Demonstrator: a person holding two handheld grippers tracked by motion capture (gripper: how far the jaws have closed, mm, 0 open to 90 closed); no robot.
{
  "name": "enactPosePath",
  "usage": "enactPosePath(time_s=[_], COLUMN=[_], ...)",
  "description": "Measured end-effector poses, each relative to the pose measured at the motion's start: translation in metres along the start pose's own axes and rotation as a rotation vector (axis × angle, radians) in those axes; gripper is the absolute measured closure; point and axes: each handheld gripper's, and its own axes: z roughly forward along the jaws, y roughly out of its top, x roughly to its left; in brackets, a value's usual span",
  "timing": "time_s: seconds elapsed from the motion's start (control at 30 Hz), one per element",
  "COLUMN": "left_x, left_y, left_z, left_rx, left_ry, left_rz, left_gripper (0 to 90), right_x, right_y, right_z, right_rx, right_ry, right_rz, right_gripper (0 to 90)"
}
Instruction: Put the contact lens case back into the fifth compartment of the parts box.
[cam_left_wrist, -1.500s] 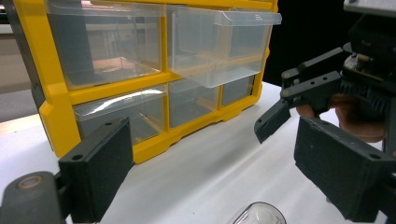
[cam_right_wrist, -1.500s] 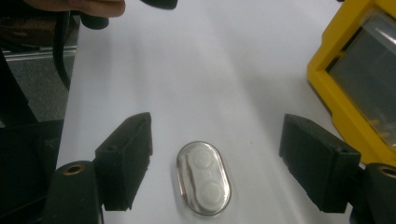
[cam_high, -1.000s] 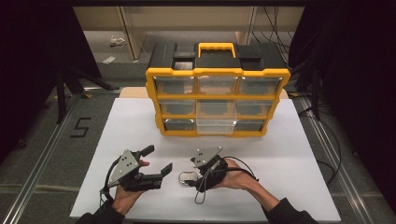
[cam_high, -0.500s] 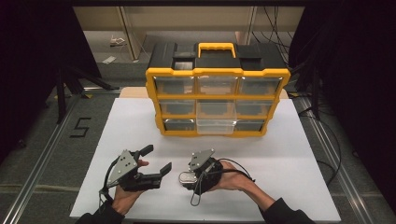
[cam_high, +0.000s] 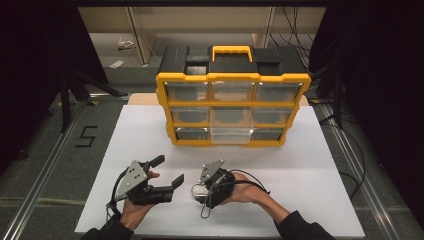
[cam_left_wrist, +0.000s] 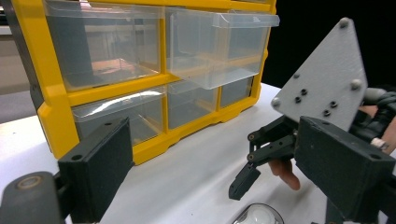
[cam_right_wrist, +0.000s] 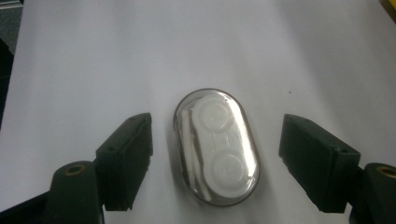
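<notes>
Right tongs (cam_right_wrist: 215, 158) are pointed straight down over a small clear oval case (cam_right_wrist: 215, 151) with white round inserts, lying flat on the white surface (cam_high: 310, 165) near the front edge. Jaws are spread, one on each long side of the case, neither touching it, so this reads as a pre-grasp lineup: the straddle across the narrow width gives the shortest closing stroke and two flat-ish walls to bite on. In the high view the right tongs (cam_high: 212, 185) sit directly above the case (cam_high: 199, 191), which peeks out at their left. Left tongs (cam_high: 165, 172) are released too, jaws wide, holding nothing, parked just beside the right ones and aimed forward at the yellow drawer organizer (cam_high: 232, 110); likely standing by rather than working. From the left gripper view the case (cam_left_wrist: 257, 215) shows at the bottom edge, with the right tongs (cam_left_wrist: 243, 183) hanging above it. The organizer stands upright at the far side of the surface, well apart from the case. Its clear middle drawer (cam_high: 230, 134) in the bottom row is pulled out partway, the others look pushed in; judging by that, the open drawer is the probable drop target, left out so the case can go in from above. Next move likely calls for lowering and closing on the case; smooth rounded plastic could squirt out if the grip is off-centre.
</notes>
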Motion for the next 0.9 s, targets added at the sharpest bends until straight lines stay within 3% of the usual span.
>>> enactPosePath(time_s=[0.43,0.9], left_x=[0.000,0.000], left_y=[0.000,0.000], left_z=[0.000,0.000], left_rx=[0.003,-0.002], left_ry=[0.002,0.003], left_rz=[0.002,0.000], left_gripper=[11.3,11.3], right_x=[-0.003,-0.004], right_y=[0.001,-0.002], right_z=[0.008,0.011], right_rx=[0.039,0.043], right_ry=[0.011,0.038], right_rz=[0.005,0.001], right_gripper=[31.4,46.0])
